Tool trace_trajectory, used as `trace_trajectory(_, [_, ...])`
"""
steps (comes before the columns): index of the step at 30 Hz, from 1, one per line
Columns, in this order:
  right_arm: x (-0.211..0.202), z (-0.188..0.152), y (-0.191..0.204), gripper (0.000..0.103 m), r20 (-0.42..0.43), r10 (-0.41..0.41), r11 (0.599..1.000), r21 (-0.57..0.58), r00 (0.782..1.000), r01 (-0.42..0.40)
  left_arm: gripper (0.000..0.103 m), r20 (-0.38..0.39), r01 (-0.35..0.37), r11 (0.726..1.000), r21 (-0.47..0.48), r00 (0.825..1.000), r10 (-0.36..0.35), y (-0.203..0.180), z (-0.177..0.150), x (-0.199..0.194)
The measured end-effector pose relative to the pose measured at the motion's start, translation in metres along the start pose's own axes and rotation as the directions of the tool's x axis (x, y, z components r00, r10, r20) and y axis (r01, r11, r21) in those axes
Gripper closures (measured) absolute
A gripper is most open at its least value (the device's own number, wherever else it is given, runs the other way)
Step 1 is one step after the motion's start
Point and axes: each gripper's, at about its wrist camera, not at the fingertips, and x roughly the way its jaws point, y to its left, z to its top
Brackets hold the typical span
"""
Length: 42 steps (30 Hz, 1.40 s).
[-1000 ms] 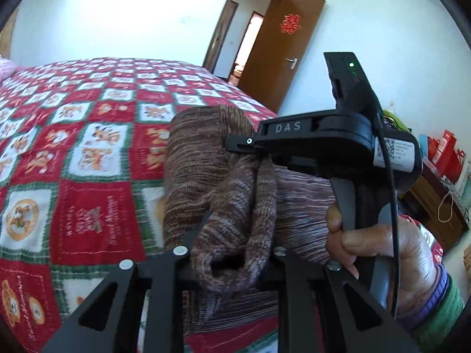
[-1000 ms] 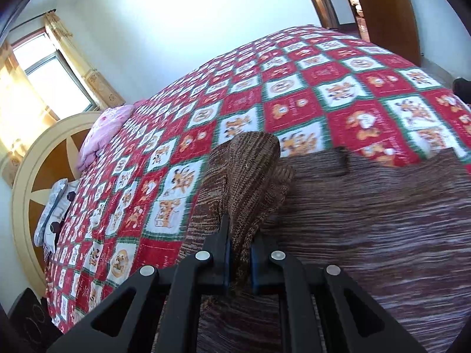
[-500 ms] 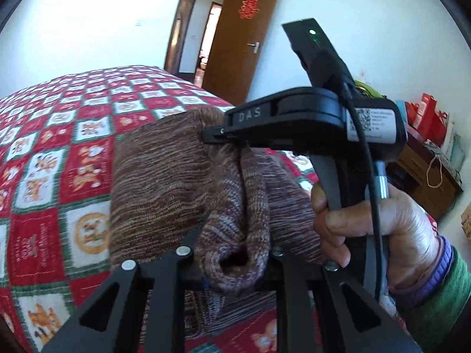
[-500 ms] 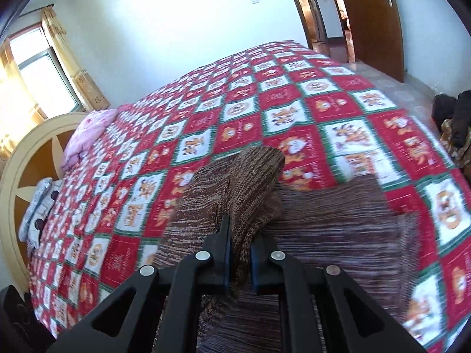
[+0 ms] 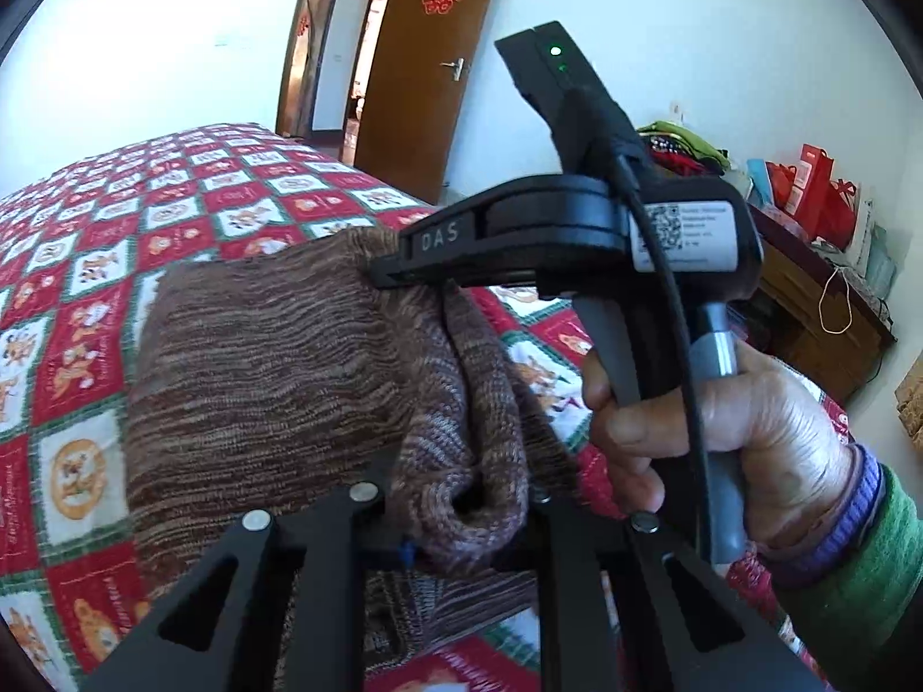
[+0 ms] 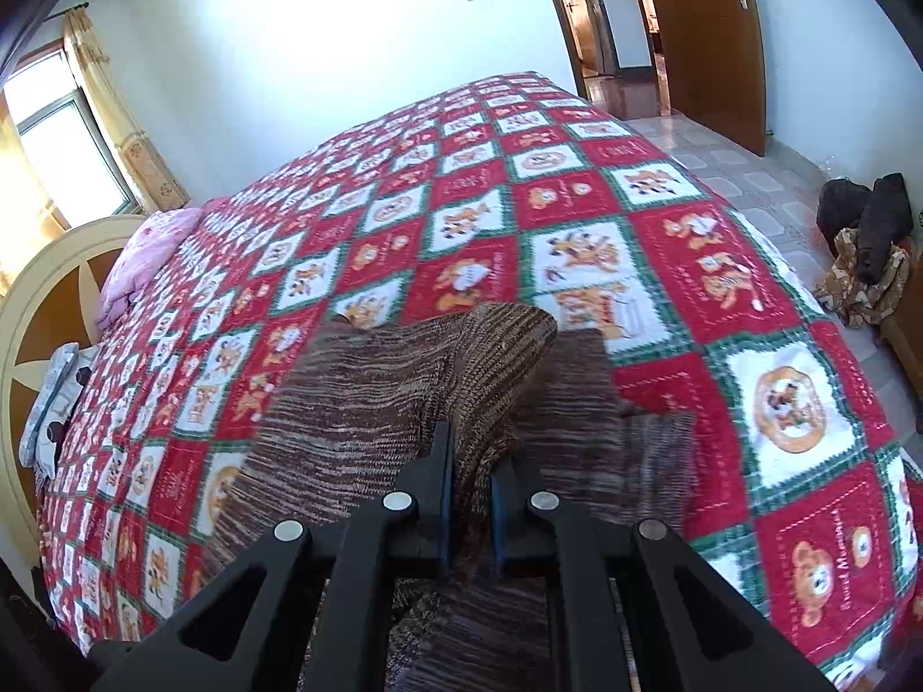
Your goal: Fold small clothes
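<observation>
Both grippers pinching the same brown knit sweater (image 5: pixel 259 380), raised above the quilt (image 6: pixel 663 265) of the bed. Left gripper (image 5: pixel 461 519) clamped on a thick rolled bunch of knit. Right gripper (image 6: pixel 470 496) pressed nearly together on a thinner fold, seen from the side in the left view, with the hand (image 5: pixel 721 421) on its handle. Part of the sweater hanging between the two, the rest lying flat on the quilt below.

Possible trouble from here:
- Uneven fold, if one gripper travels further than the other; edges then not aligned.
- Slipping of the thin fold out of the right jaws, because loose knit stretches under its own weight.
- Bunch in the left jaws staying rolled after release, giving a lump instead of a flat layer.
- Dragging of the lower layer across the quilt, making wrinkles under the fold.
</observation>
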Motion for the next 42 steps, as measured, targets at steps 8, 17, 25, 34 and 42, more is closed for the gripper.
trace_trajectory(8, [0.001, -0.007, -0.032, 0.094, -0.024, -0.008, 1.0, 0.012, 1.0, 0.008, 0.086, -0.049, 0.018, 1.0, 0.009, 0.999, -0.018, -0.019, -0.004, 0.021])
trace_trajectory(17, [0.02, -0.021, -0.061, 0.094, -0.038, 0.069, 0.995, 0.069, 0.997, -0.066, 0.086, -0.105, -0.029, 0.998, 0.056, 0.994, 0.035, -0.033, -0.012, 0.036])
trace_trajectory(25, [0.016, -0.027, -0.06, 0.096, -0.034, 0.032, 0.998, 0.053, 0.999, -0.03, 0.085, -0.131, -0.079, 0.99, 0.118, 0.987, 0.095, -0.043, -0.014, 0.032])
trace_trajectory(34, [-0.011, -0.041, -0.059, 0.088, -0.032, -0.088, 0.994, 0.07, 0.996, 0.09, 0.055, -0.139, -0.166, 0.978, 0.129, 0.973, 0.184, -0.035, -0.02, 0.004])
trace_trajectory(42, [-0.083, -0.072, -0.033, 0.088, 0.091, -0.216, 0.976, 0.044, 0.972, 0.213, 0.055, -0.079, -0.263, 0.96, 0.094, 0.96, 0.27, -0.004, -0.02, -0.028])
